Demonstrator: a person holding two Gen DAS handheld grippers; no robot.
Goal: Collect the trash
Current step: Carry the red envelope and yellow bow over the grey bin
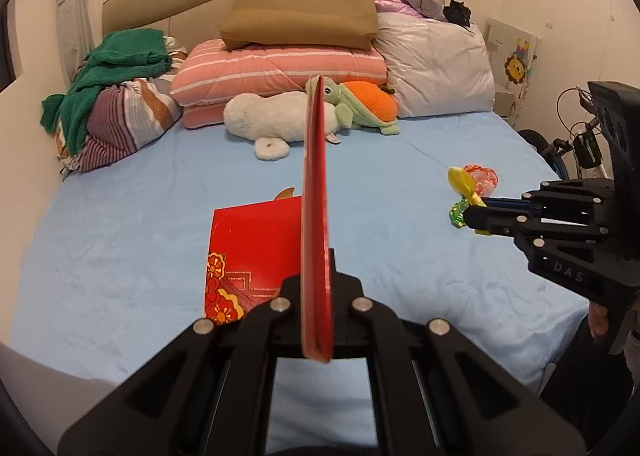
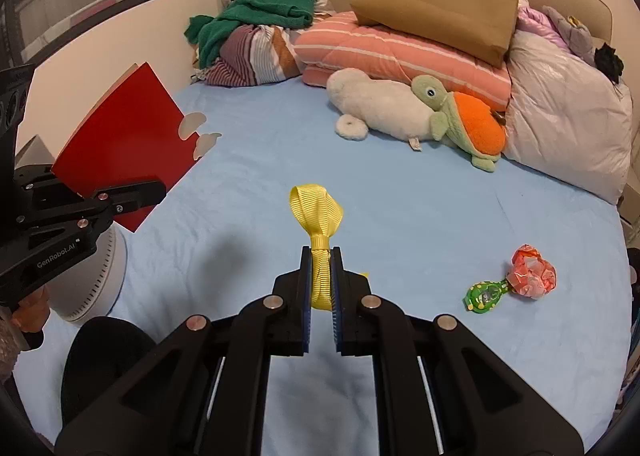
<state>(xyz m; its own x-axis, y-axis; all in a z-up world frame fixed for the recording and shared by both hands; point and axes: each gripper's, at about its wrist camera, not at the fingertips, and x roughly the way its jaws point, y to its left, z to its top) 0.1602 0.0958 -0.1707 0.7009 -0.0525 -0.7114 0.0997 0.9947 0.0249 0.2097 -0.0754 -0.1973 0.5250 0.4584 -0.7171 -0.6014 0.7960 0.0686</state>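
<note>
My left gripper [image 1: 318, 284] is shut on a red paper packet [image 1: 316, 195], held on edge above the blue bed sheet [image 1: 120, 236]. A red sheet with gold flowers [image 1: 248, 252] shows just left of it; I cannot tell whether it lies on the bed or belongs to the packet. In the right wrist view the packet [image 2: 124, 135] hangs at the far left in the left gripper [image 2: 150, 191]. My right gripper [image 2: 320, 260] is shut on a yellow ribbon bow [image 2: 318, 215], also lifted off the bed. A green dotted wrapper [image 2: 484, 296] and a crumpled red wrapper [image 2: 532, 268] lie on the sheet to the right.
By the headboard lie a white plush [image 2: 376, 103], a turtle plush [image 2: 468, 123], a folded pink quilt [image 2: 392, 51] under a brown paper bag [image 2: 440, 3], a green knit [image 2: 260, 11] and a bagged pillow [image 2: 568, 115]. A white round appliance [image 2: 96, 276] stands at the bed's left.
</note>
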